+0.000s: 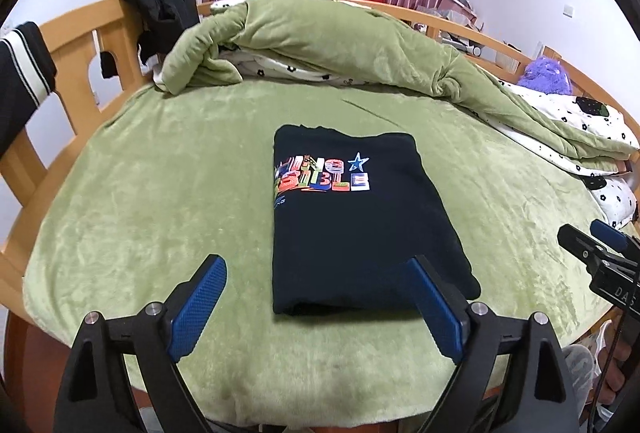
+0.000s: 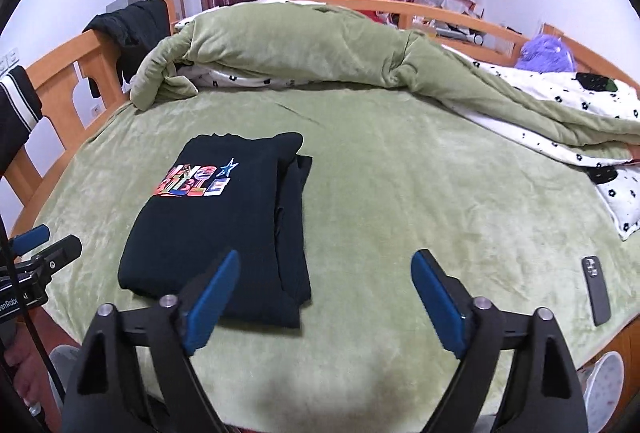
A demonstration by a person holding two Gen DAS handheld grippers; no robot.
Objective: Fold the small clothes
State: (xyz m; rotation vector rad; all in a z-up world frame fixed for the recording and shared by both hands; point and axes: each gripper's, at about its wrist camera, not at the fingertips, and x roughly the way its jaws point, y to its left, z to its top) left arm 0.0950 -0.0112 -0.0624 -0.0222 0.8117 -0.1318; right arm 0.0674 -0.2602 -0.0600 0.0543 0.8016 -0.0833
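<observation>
A black shirt (image 1: 352, 217) with a colourful printed logo lies folded into a neat rectangle on the green plush bedspread (image 1: 160, 193). In the right wrist view the same shirt (image 2: 224, 225) shows stacked folded layers along its right side. My left gripper (image 1: 318, 267) hovers above the shirt's near edge, its blue pads wide apart with nothing between them. My right gripper (image 2: 326, 265) is open too, off the shirt's near right corner, above bare bedspread. Each gripper appears at the edge of the other's view.
A bunched green quilt (image 1: 320, 45) with a white flowered lining lies across the far side of the bed. A dark phone (image 2: 596, 289) rests on the bedspread at the right. Dark clothes (image 1: 160, 13) hang on the wooden bed frame at the left. A purple plush toy (image 2: 544, 53) sits far right.
</observation>
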